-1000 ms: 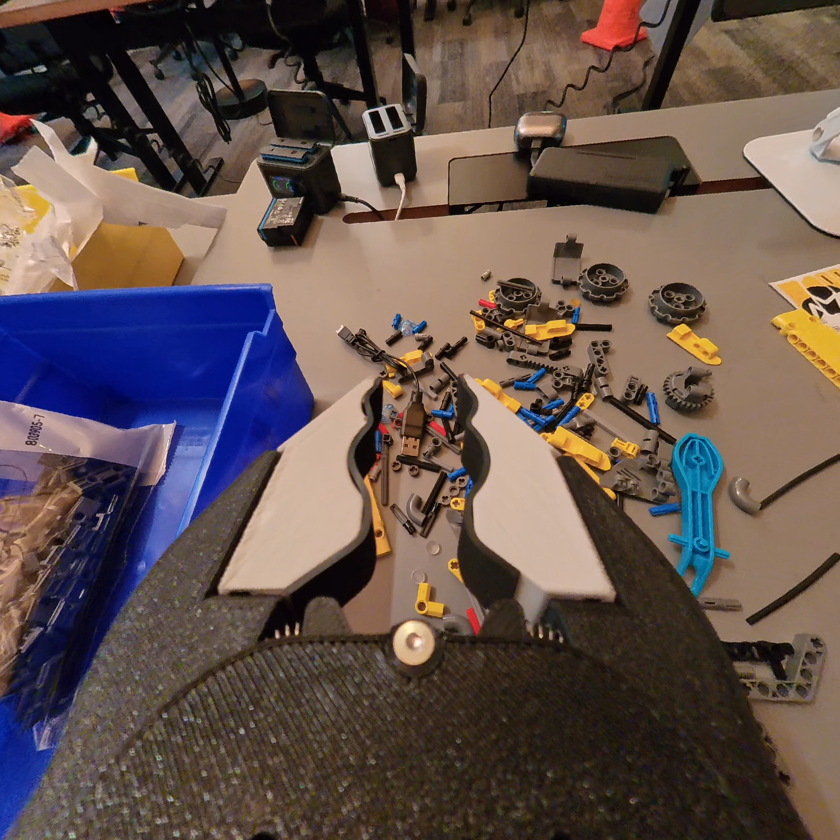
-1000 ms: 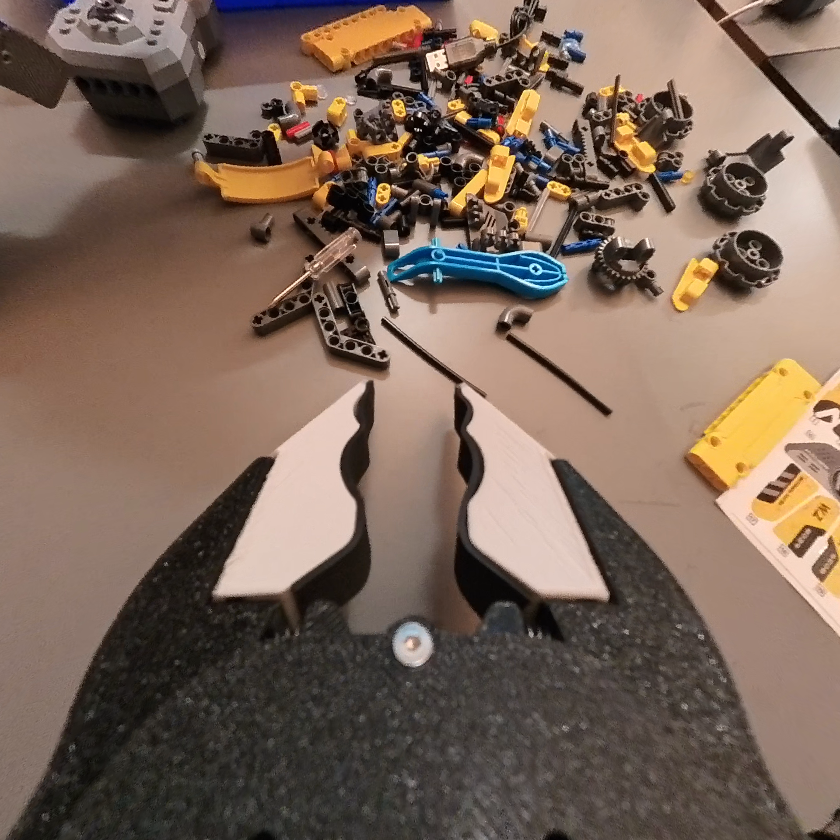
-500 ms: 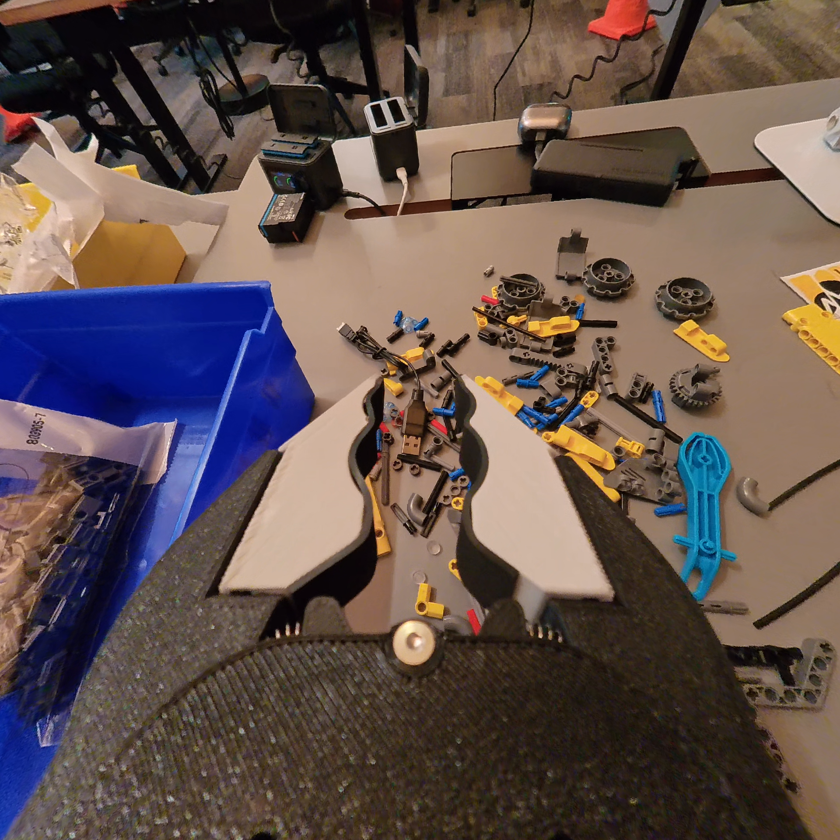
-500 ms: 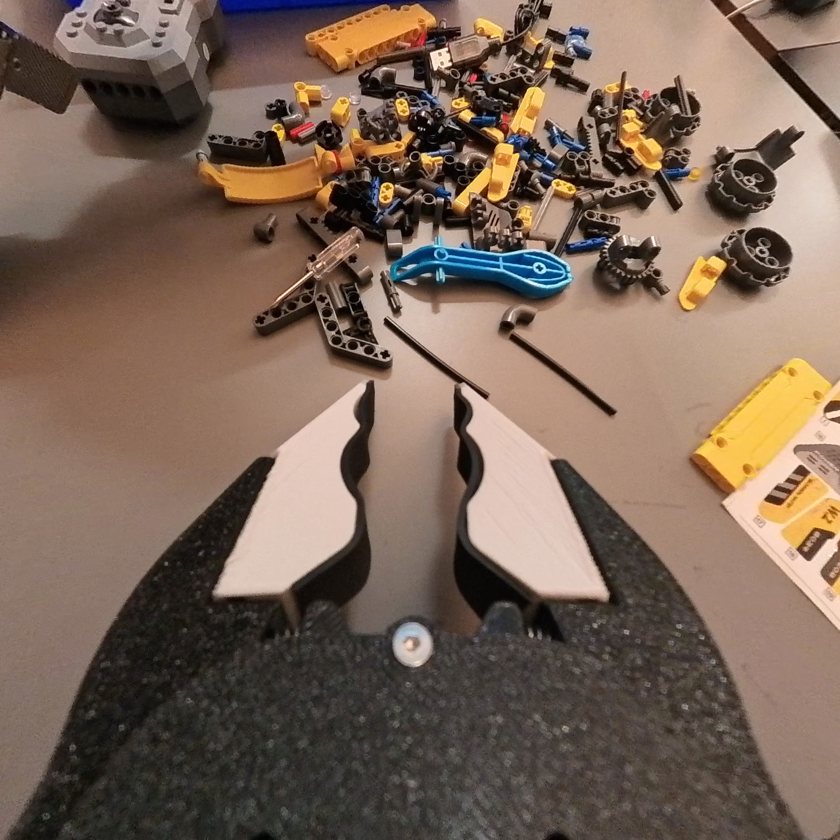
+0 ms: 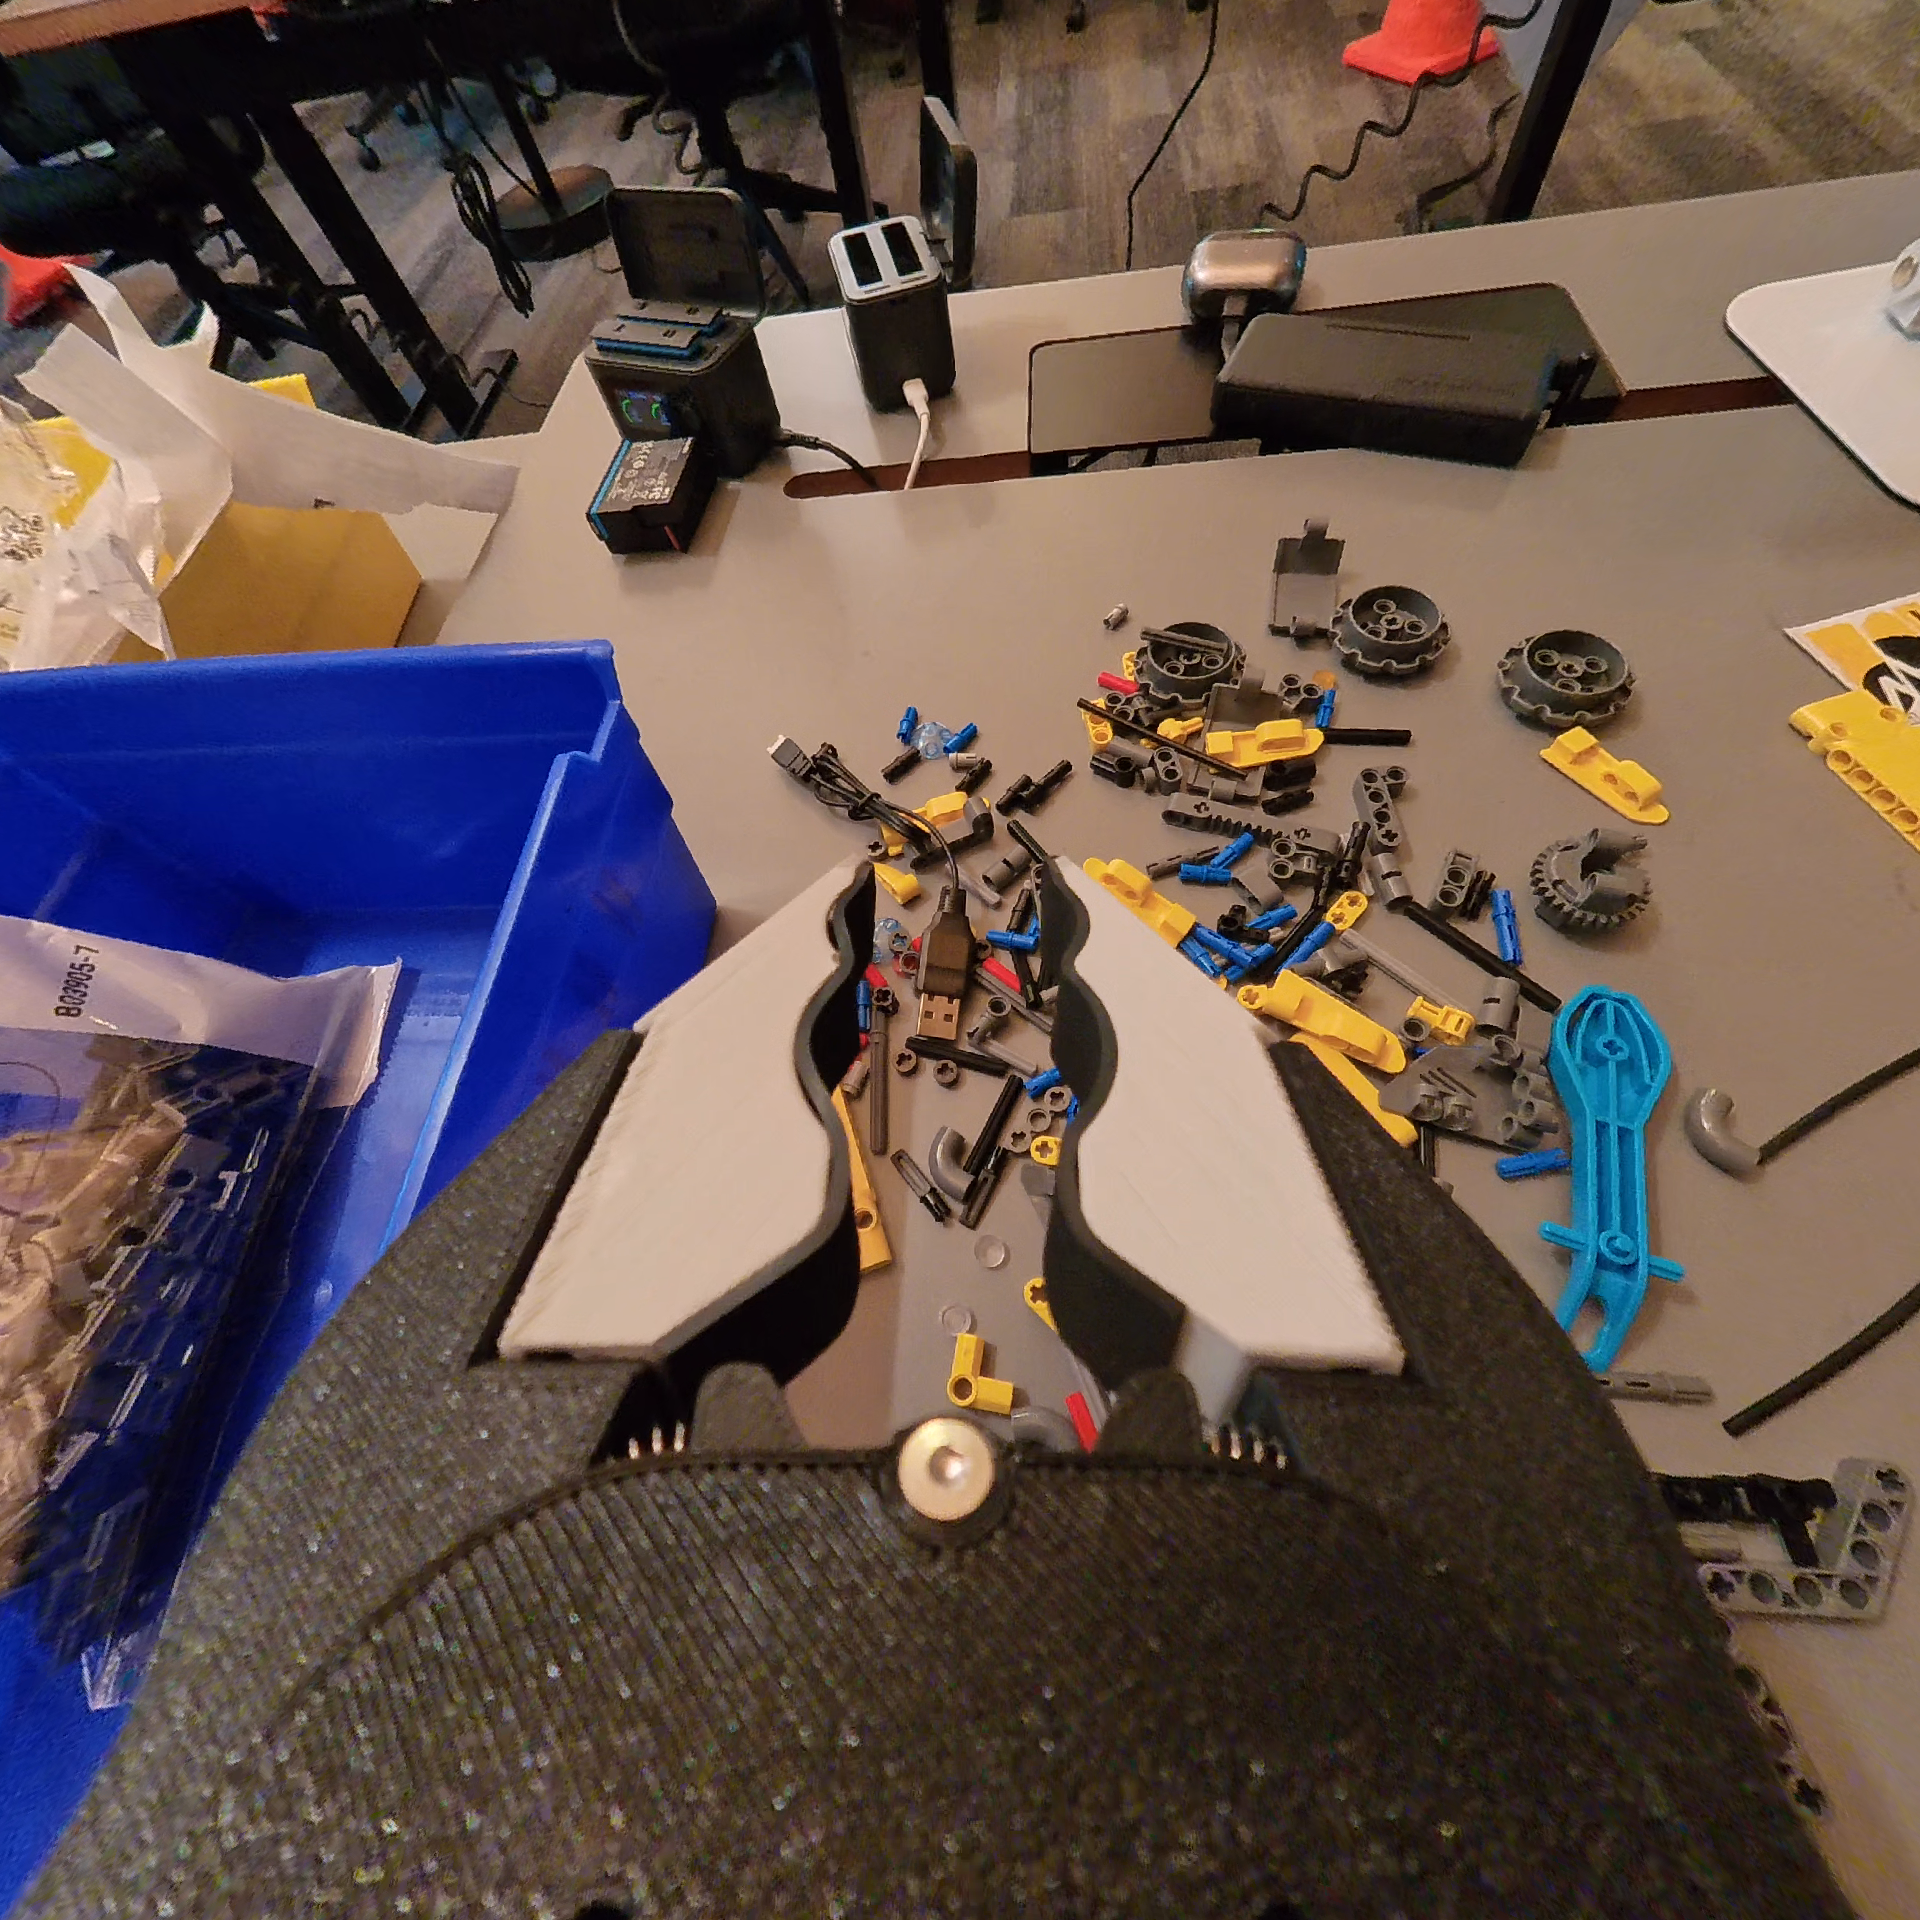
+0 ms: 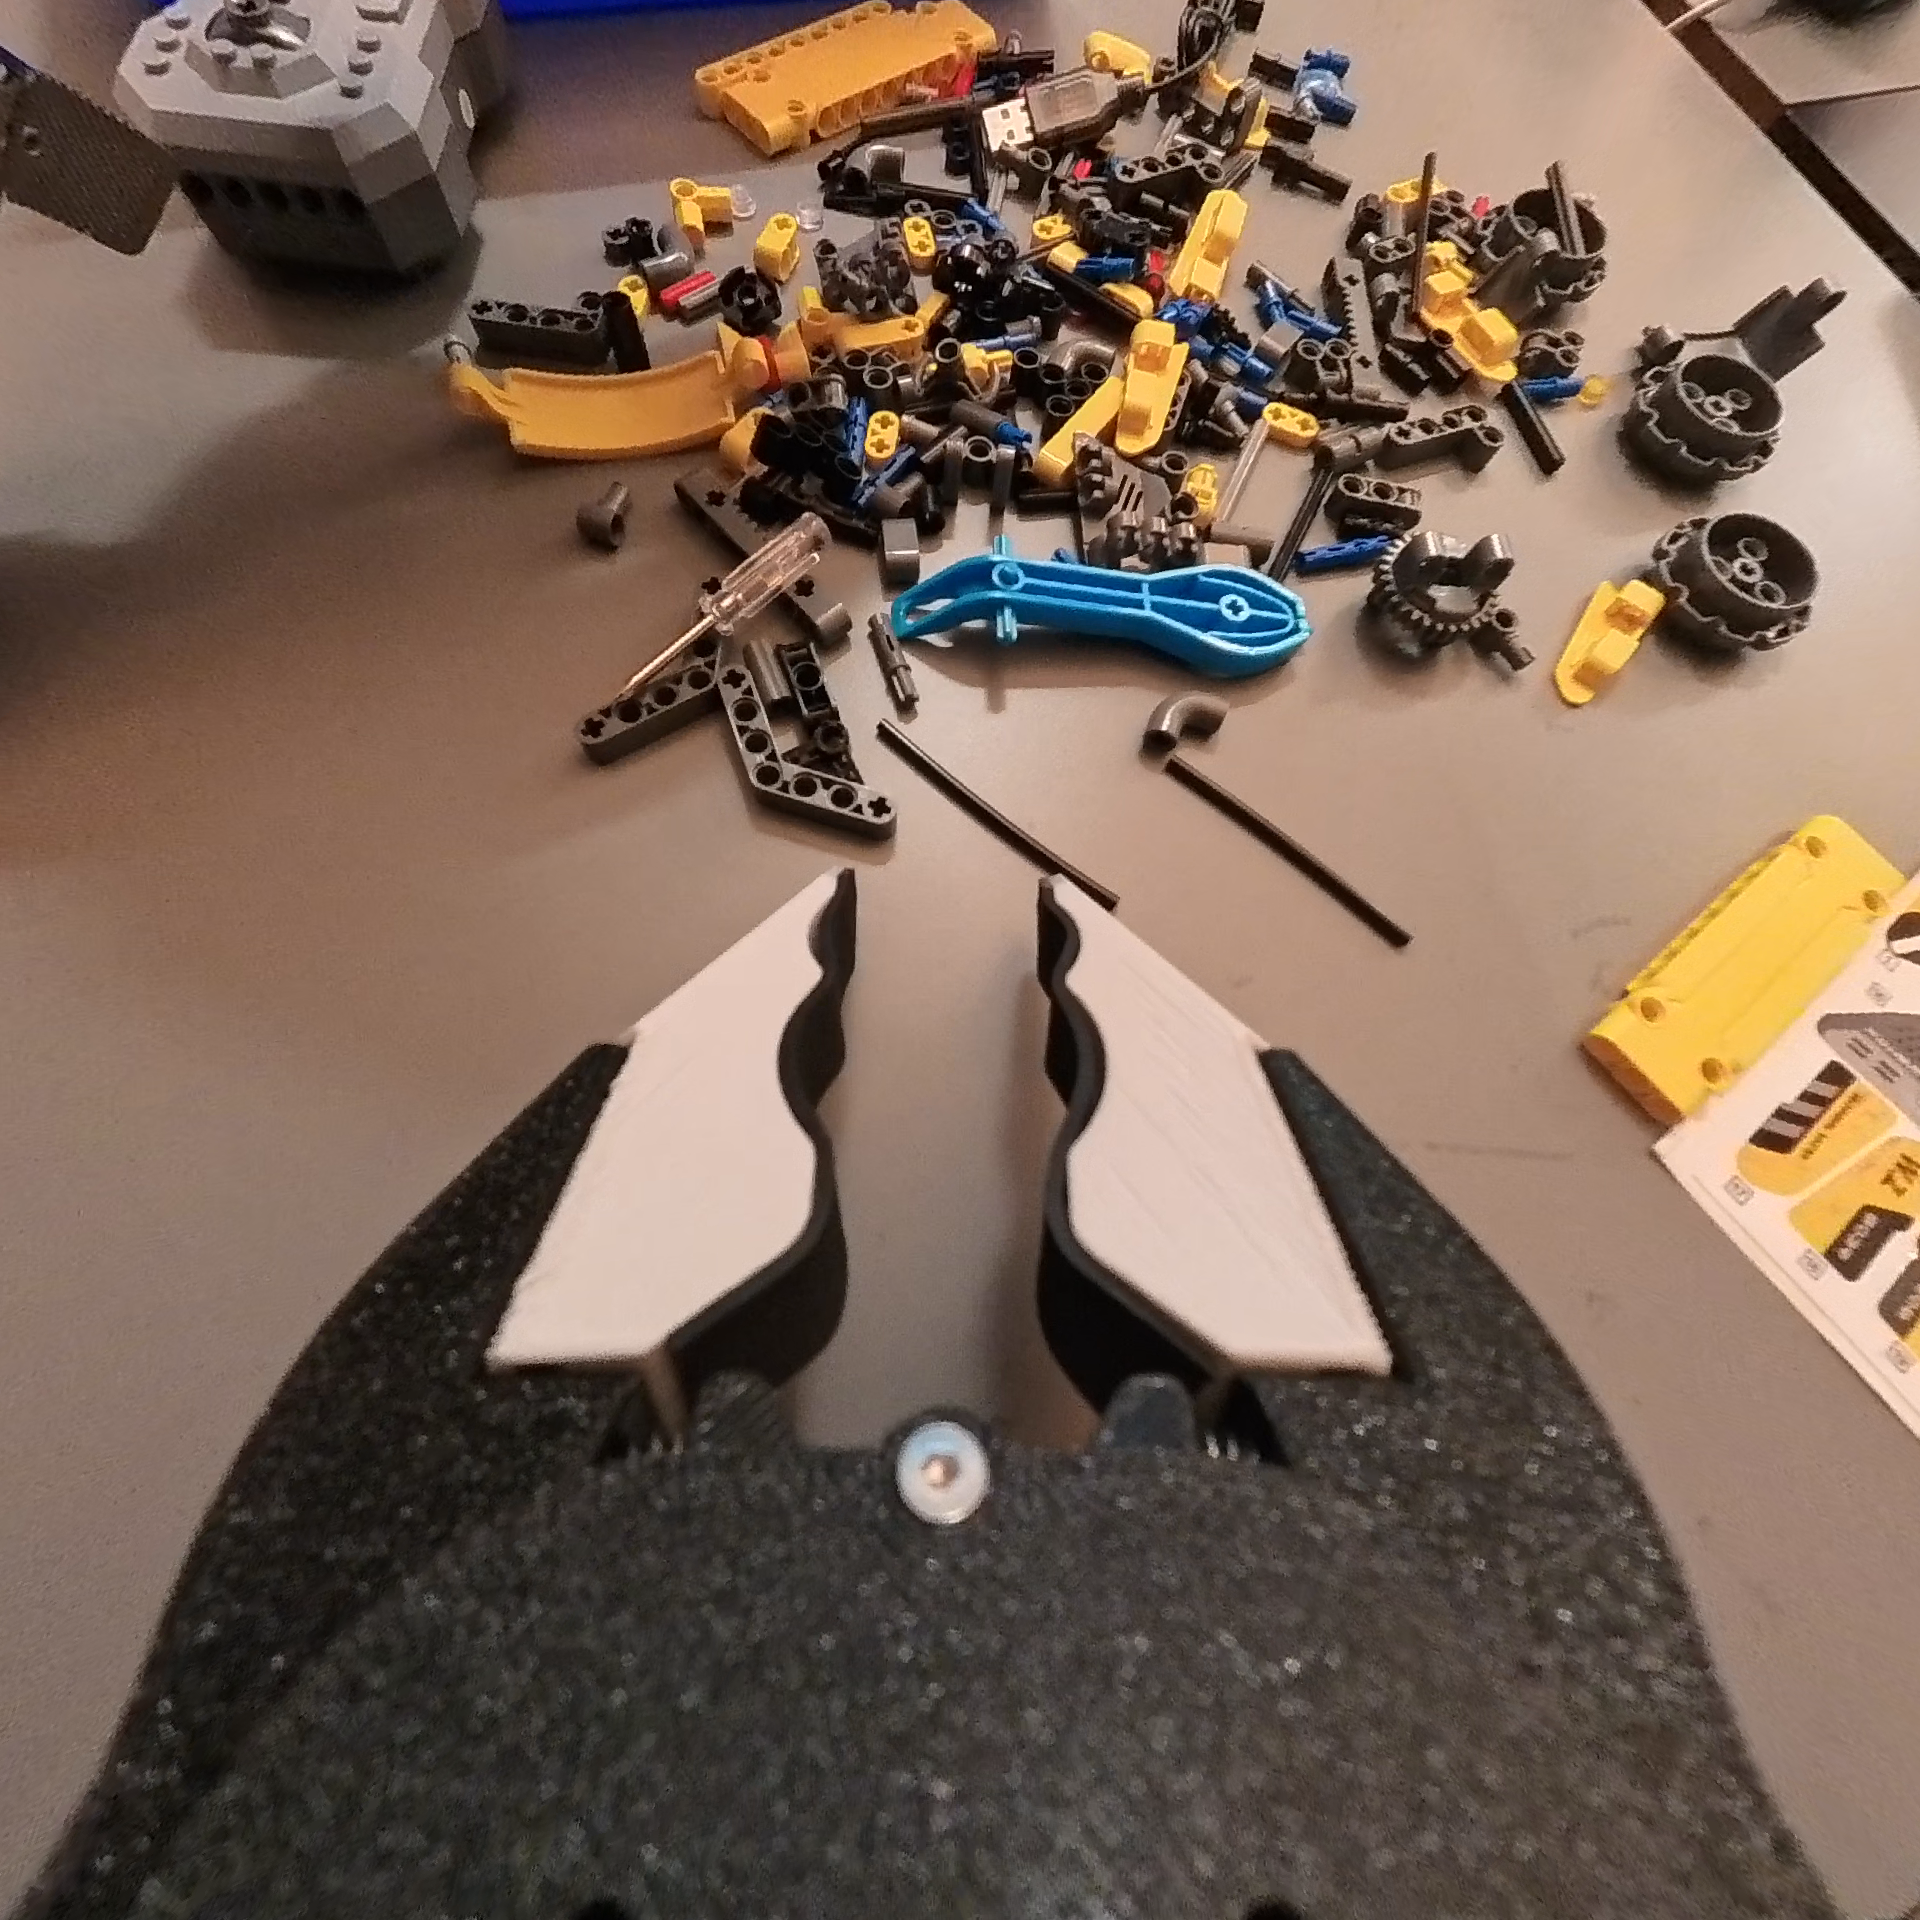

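A pile of small yellow, black, grey and blue building-toy parts (image 6: 1091, 343) lies on the grey table (image 6: 312, 935). My left gripper (image 5: 954, 875) is open and empty above the pile's near-left part, its fingers either side of a black USB plug (image 5: 940, 961) with its cable. My right gripper (image 6: 948, 888) is open and empty over bare table, just short of a thin black rod (image 6: 995, 816). A light-blue flat tool (image 6: 1101, 613) lies ahead of it and shows in the left wrist view (image 5: 1605, 1132). A small clear-handled screwdriver (image 6: 727, 603) lies to its left.
A blue bin (image 5: 312, 831) holding a bag of parts (image 5: 135, 1195) stands left. A grey block assembly (image 6: 301, 135) sits at far left of the right wrist view. Yellow panel (image 6: 1745, 987) and sticker sheet (image 6: 1829, 1226) lie right. Chargers (image 5: 686, 364) and a black case (image 5: 1382, 374) stand at the back. My right fingertips sit around 25 cm from my left ones. To reach the small clear-handled screwdriver (image 6: 727, 603) in a straight line is about 7 cm for my right fingers, about 20 cm for my left. The right gripper is farther from the black USB plug (image 5: 940, 961), some 25 cm, than the left, some 9 cm. Seen from the right wrist view (image 6: 1067, 109) as well.
Both grippers have drifted slightly: the left view shifted a little so the pile sits lower, the right view so the pile sits slightly right. Jaws unchanged.
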The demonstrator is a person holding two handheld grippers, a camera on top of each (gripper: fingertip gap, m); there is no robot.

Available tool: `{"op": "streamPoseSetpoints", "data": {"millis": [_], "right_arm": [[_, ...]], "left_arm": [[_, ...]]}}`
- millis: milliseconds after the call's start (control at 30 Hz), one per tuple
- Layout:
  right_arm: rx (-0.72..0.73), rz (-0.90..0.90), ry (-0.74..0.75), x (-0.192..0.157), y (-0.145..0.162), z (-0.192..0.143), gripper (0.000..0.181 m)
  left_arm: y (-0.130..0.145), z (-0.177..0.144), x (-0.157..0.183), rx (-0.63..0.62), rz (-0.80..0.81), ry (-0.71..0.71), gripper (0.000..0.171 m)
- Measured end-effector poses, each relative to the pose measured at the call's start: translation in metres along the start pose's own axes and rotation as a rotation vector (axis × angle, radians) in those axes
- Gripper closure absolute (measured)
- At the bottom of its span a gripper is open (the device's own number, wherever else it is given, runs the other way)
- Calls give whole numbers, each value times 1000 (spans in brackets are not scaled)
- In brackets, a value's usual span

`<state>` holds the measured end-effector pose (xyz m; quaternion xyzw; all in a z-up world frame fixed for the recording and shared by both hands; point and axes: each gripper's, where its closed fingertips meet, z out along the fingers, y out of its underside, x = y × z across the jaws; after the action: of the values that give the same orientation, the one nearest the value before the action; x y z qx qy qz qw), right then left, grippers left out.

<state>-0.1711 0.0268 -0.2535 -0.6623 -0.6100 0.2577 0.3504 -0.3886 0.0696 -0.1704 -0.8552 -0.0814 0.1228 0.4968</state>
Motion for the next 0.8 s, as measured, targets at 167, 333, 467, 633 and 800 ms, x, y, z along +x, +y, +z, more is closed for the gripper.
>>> {"op": "streamPoseSetpoints", "data": {"millis": [167,333,467,633,800], "right_arm": [[-4,-6,1,-1,0,1,147],[-4,-8,1,-1,0,1,147],[-4,-9,2,-1,0,1,147],[5,-10,-6,-3,-1,0,147],[73,6,-144,-35,-16,-3,147]], "left_arm": [[0,0,0,2,-1,2,140],[0,0,0,1,-2,3,140],[0,0,0,1,-2,4,140],[0,0,1,1,-2,5,140],[0,1,1,-4,-1,5,140]]}}
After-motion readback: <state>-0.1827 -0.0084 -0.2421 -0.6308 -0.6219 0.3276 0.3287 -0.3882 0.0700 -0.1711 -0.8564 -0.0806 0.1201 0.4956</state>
